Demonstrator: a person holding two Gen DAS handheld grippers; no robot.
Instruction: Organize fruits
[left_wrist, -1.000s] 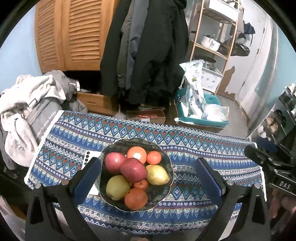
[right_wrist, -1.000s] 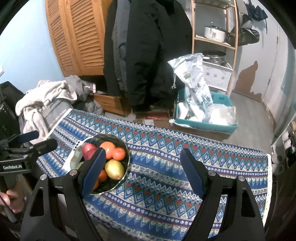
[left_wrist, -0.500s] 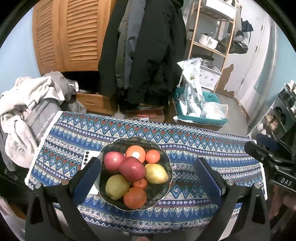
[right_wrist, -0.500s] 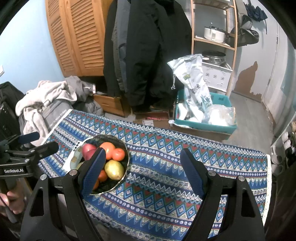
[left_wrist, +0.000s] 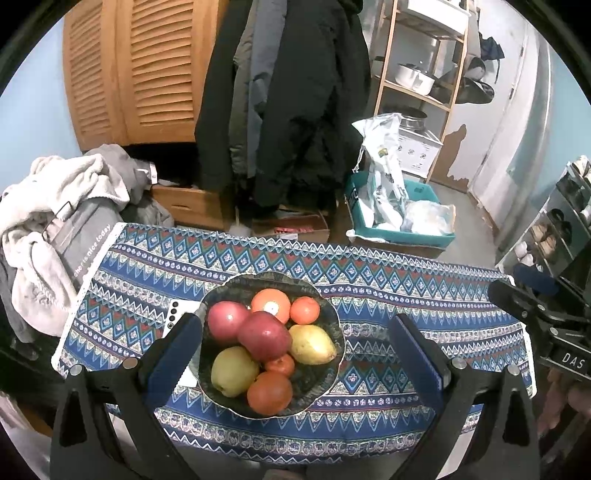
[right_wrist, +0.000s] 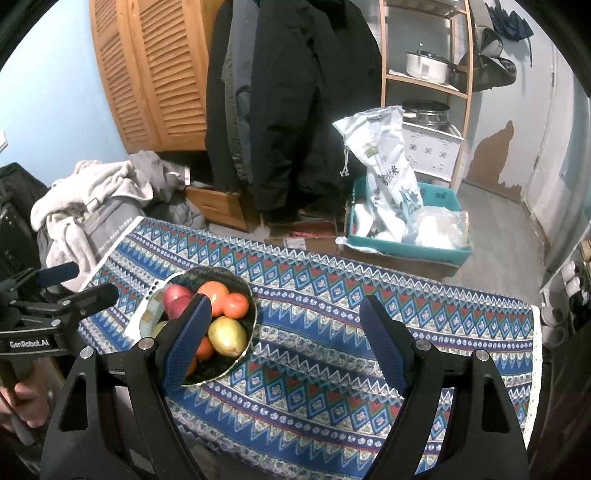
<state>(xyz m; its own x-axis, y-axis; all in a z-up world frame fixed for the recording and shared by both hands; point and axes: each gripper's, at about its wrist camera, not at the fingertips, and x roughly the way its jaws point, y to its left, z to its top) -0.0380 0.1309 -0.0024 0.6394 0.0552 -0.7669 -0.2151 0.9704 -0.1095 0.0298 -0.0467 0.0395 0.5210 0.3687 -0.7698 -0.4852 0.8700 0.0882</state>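
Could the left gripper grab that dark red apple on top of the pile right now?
Probably yes. The left gripper is open, its jaws spread wider than the bowl, and the red apple sits on top of the other fruit with nothing over it. The right gripper is off to the side.

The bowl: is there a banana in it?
No. The bowl holds only round fruit: red apples, oranges and yellow-green pears.
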